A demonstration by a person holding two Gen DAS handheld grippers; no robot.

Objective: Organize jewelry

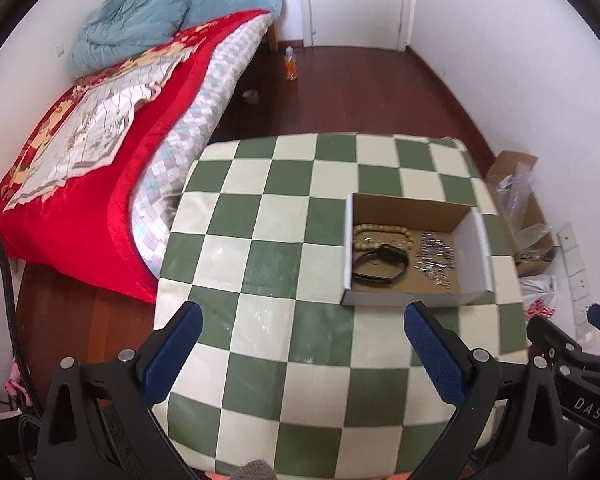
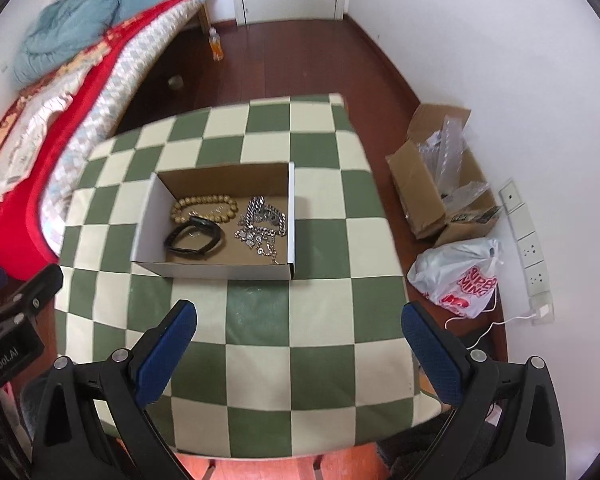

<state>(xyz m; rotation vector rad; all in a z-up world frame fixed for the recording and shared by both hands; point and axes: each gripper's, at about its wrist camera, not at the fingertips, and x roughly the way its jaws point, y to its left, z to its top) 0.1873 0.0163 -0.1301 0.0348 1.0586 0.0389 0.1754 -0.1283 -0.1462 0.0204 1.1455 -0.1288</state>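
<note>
Both tongs, left (image 1: 302,320) and right (image 2: 299,316), hang wide and empty above the tabletop's (image 2: 260,320) near edge. The open cardboard box (image 2: 216,270) sits mid-tabletop toward its right edge, holding wooden beads (image 2: 204,204), a black watch (image 2: 194,238) and silver chains (image 2: 262,222). Best to lift one piece at a time, pinching the watch strap first, I'd judge. Beyond lie a red-covered bed (image 1: 80,184) and wood floor (image 2: 300,60).
</note>
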